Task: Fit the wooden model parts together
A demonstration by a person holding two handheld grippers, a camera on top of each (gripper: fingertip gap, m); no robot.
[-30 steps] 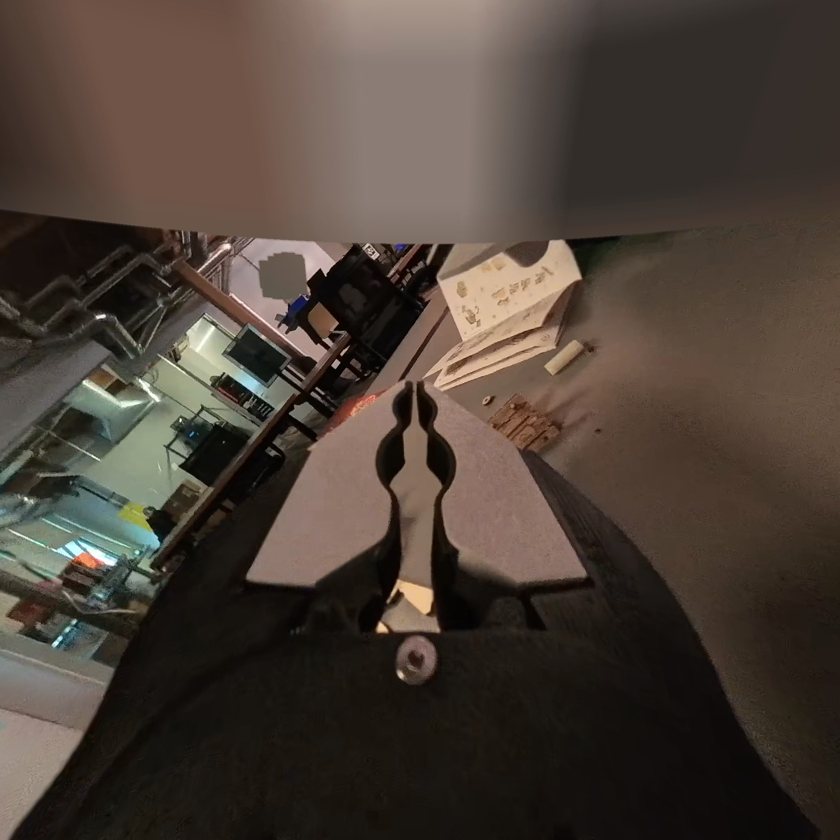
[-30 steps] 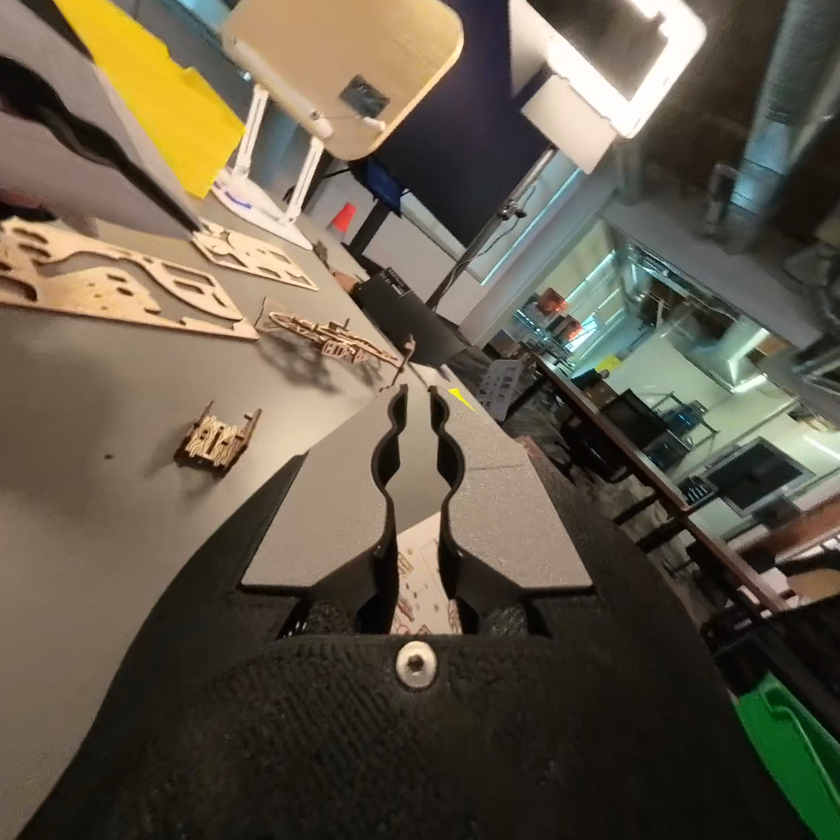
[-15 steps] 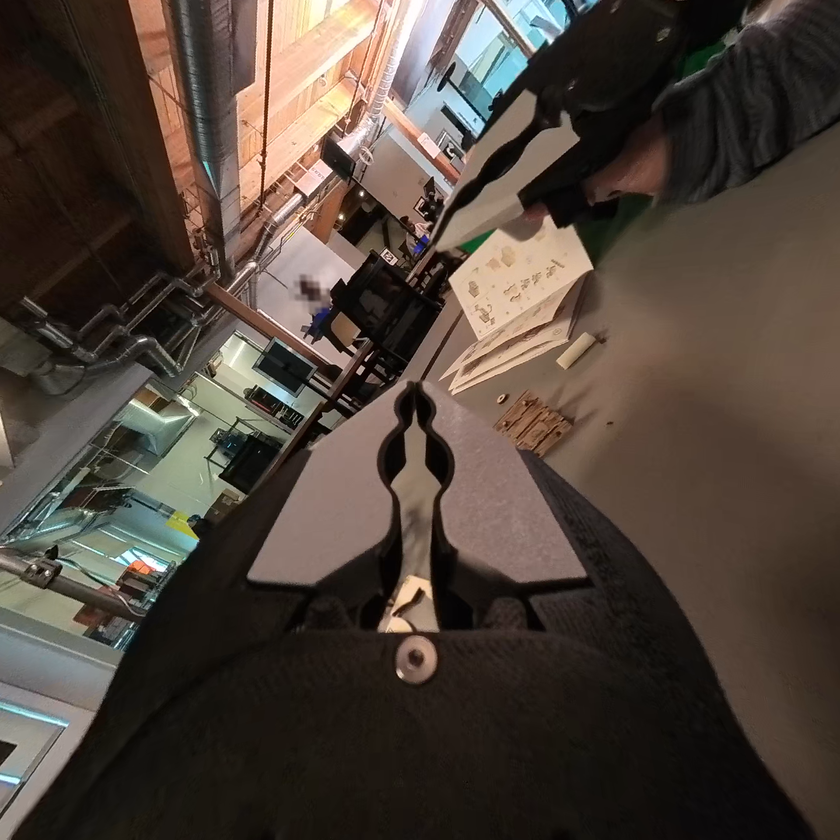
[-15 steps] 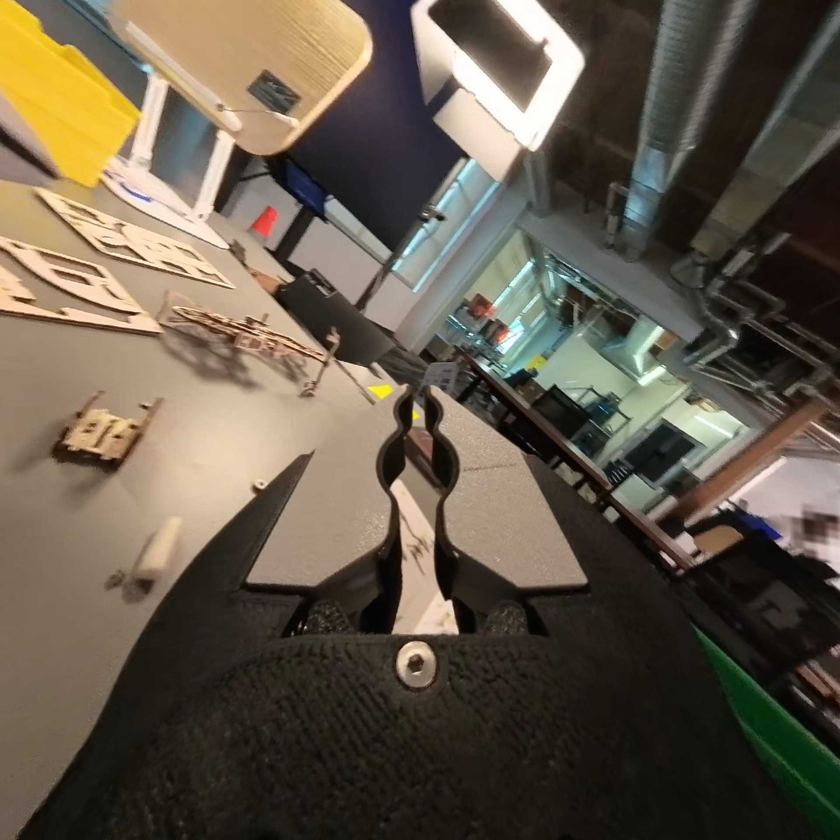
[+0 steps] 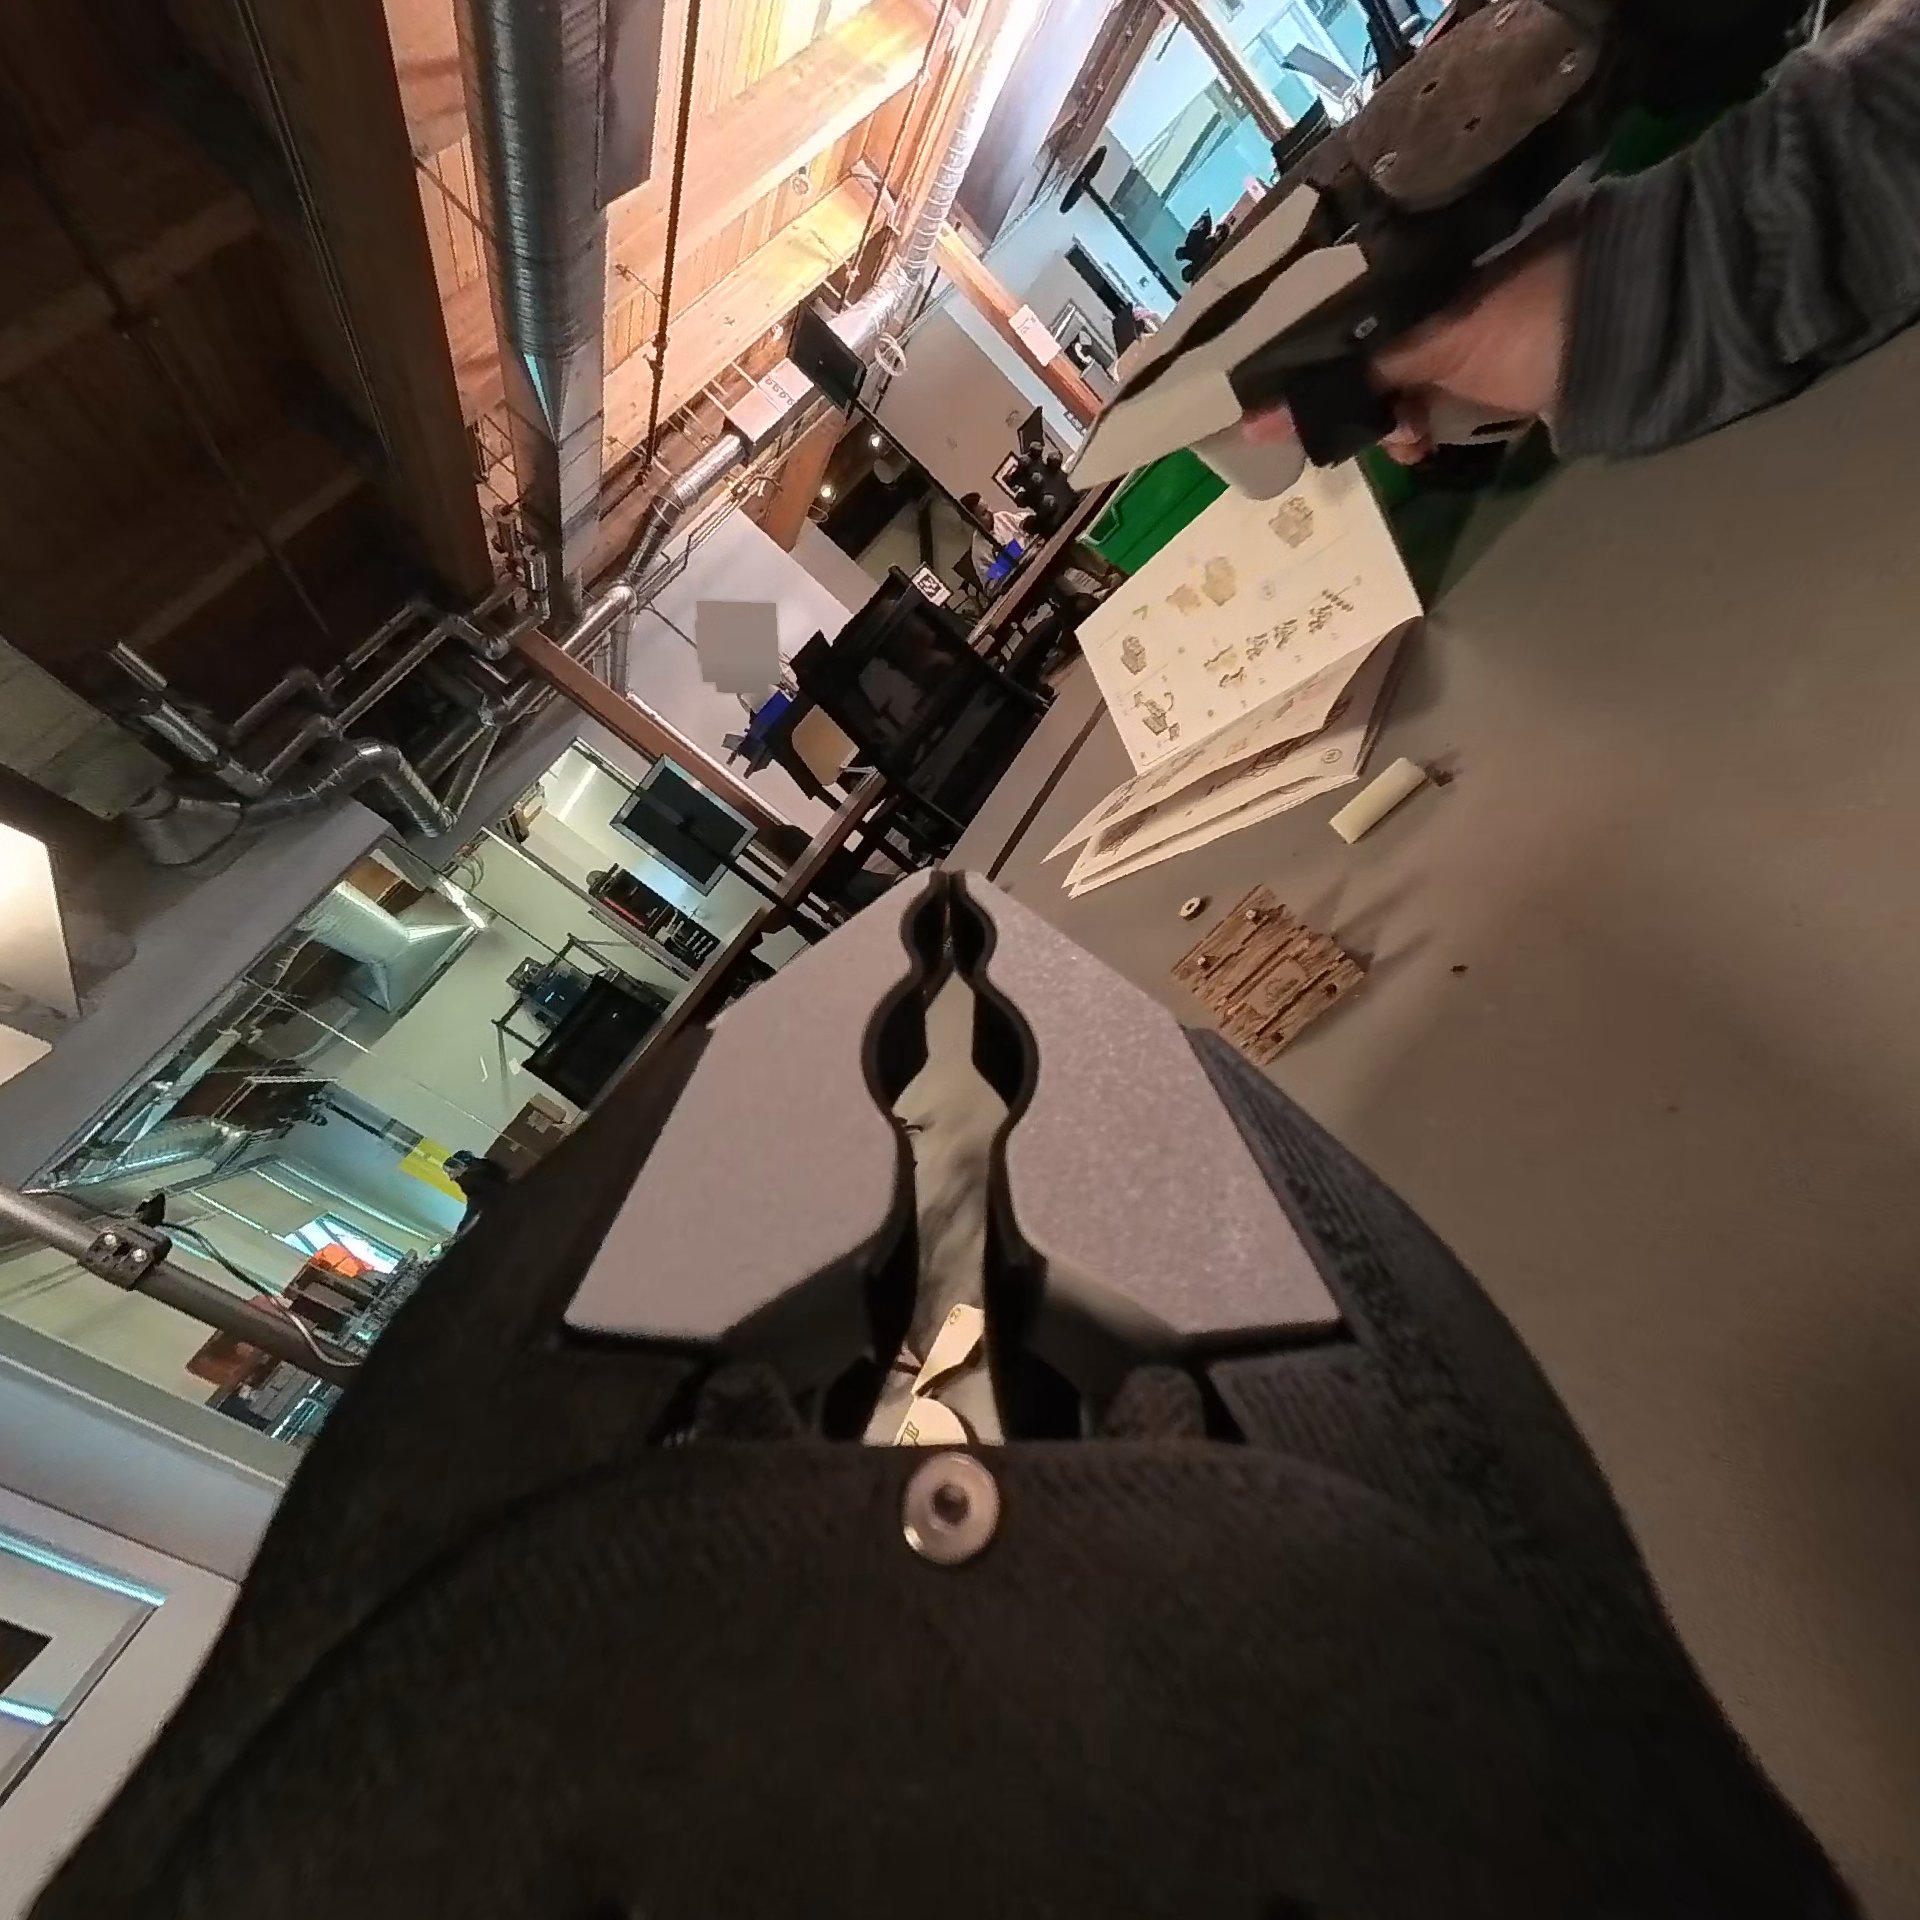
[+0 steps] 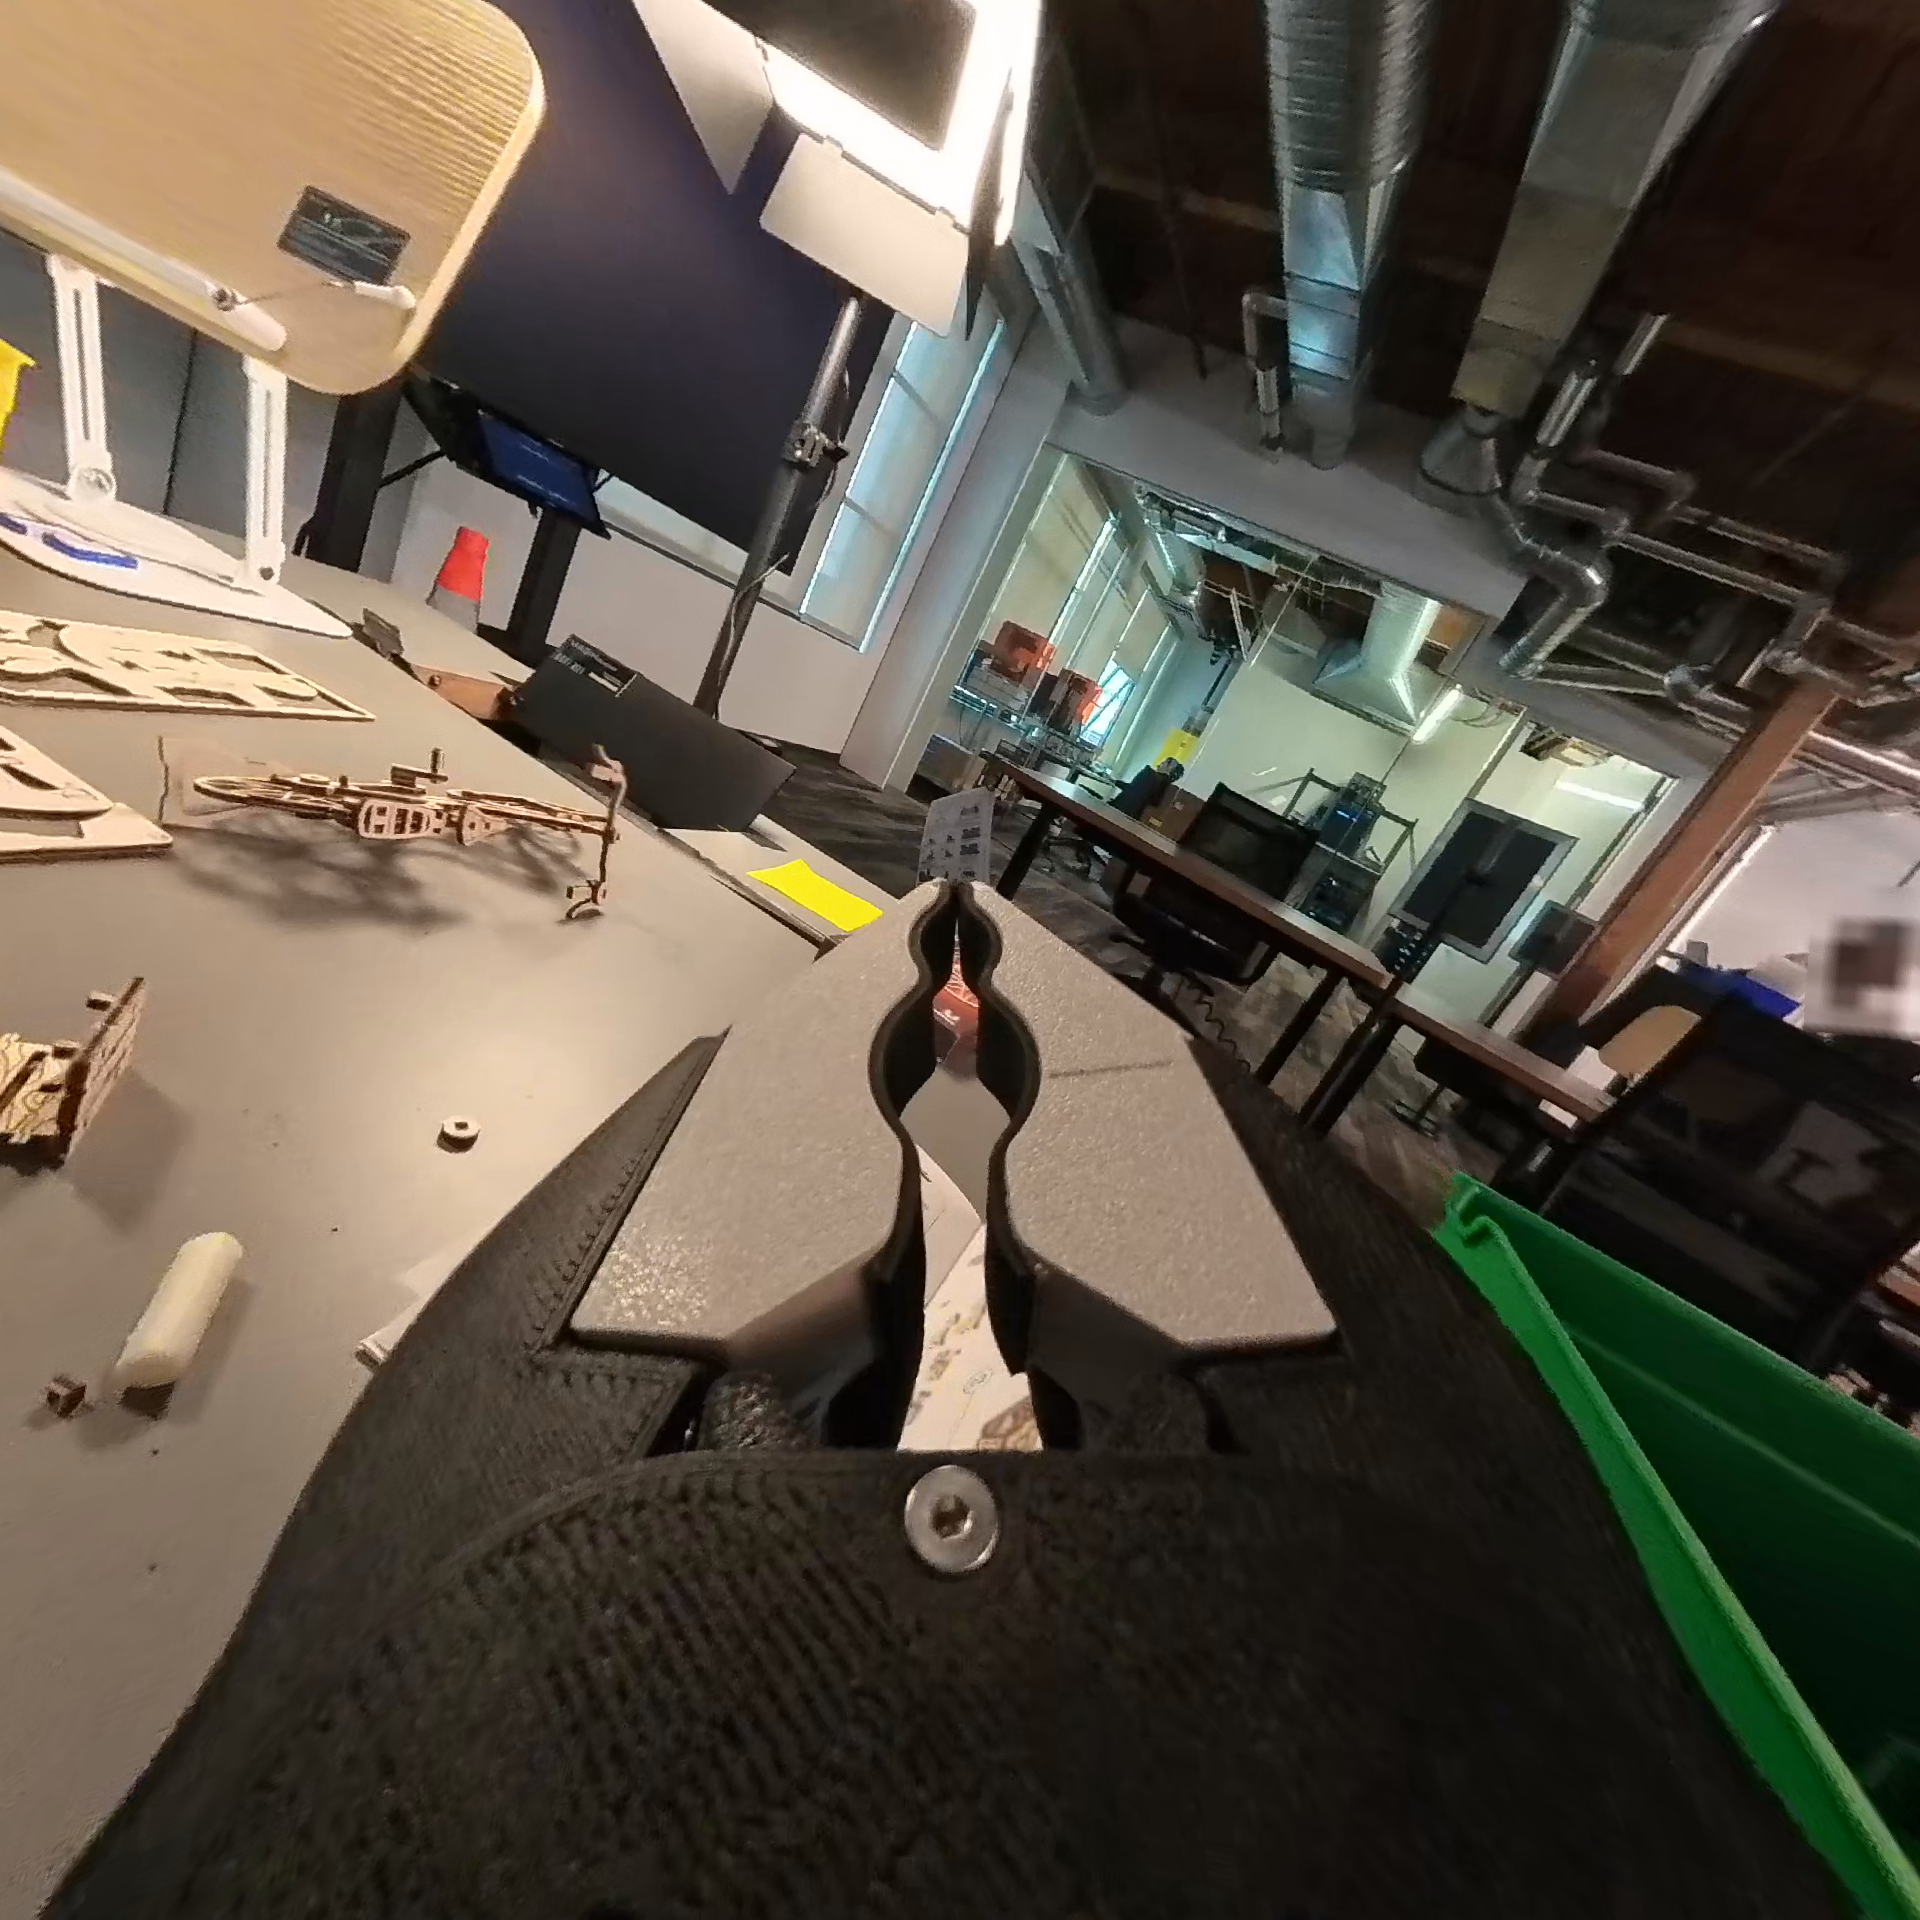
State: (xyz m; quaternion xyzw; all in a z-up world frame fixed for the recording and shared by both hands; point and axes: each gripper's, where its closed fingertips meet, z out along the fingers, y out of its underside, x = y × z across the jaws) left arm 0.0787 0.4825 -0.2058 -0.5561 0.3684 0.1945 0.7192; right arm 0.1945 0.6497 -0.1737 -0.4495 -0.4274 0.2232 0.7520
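Observation:
My left gripper point(image 5: 948, 885) is shut and empty, held tilted above the grey table point(image 5: 1662, 935). A small wooden block assembly point(image 5: 1268, 971) lies just ahead to its right, with a tiny ring point(image 5: 1193, 907) and a white cylinder point(image 5: 1377, 798) beyond it. My right gripper point(image 6: 954, 894) is shut and empty; it also shows in the left wrist view point(image 5: 1107, 431), held by a hand above the open instruction booklet point(image 5: 1247, 665). In the right wrist view the block point(image 6: 62, 1070), ring point(image 6: 455, 1130), cylinder point(image 6: 177, 1309) and a part-built wooden model point(image 6: 416, 810) lie to the left.
Cut-out wooden sheets point(image 6: 156, 675) lie at the far left, near a white stand with a wooden board point(image 6: 260, 156). A green bin point(image 6: 1662, 1455) stands close on the right. A yellow note point(image 6: 816, 894) lies at the table's far edge point(image 6: 665, 831). About 20 cm separates my left fingertips from my right. Both grippers' tips are roughly 15 cm from the white cylinder point(image 5: 1377, 798). My right wrist view point(image 6: 155, 1317) looks at it from another angle.
The right gripper has swung right, away from the left gripper and the wooden sheets, and closed its small gap. The left view, blocked at the top before, now shows the room.

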